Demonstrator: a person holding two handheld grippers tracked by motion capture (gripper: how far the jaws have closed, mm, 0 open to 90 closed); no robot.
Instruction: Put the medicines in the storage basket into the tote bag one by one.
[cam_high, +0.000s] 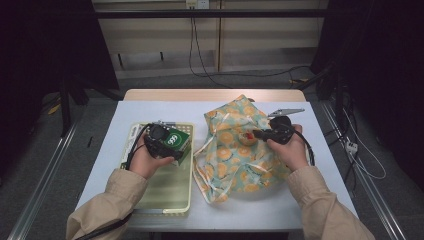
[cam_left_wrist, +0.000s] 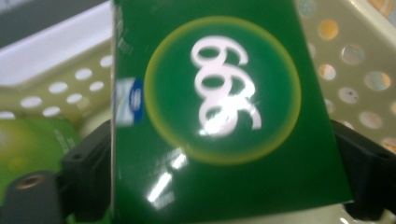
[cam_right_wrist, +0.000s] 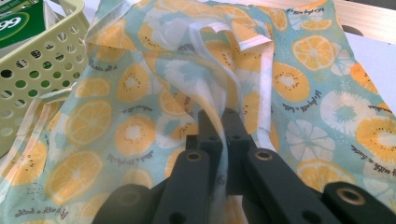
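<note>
A: Where is the green box (cam_left_wrist: 224, 116)?
B: Between the jaws of the left tongs (cam_high: 162, 137), over the far end of the pale yellow basket (cam_high: 165, 202) on the table (cam_high: 300, 210). In the left gripper view its glossy front with a white "666" in a yellow ring stands between the two black jaws, one at each side edge.

A: Are those tongs clamped on it?
B: They stand wide, about the width of the box, with the jaws right against its sides. The view is blurred, so I cannot tell whether the pads press or merely flank it.

A: And the right tongs (cam_right_wrist: 219, 126)?
B: Closed almost fully on a fold of the fruit-print cloth bag (cam_right_wrist: 130, 116). In the right gripper view a thin ridge of fabric runs up between the two jaws, pinched there.

A: Where does the bag lie?
B: On the table just right of the basket, crumpled, with its near edge touching the basket's side.

A: What is hard to make out?
B: The person's left hand (cam_high: 147, 160) covers most of the left tongs from above. Another green pack (cam_left_wrist: 32, 144) at the lower left of the left gripper view is too smeared to read. The bag's folds hide its inside.
</note>
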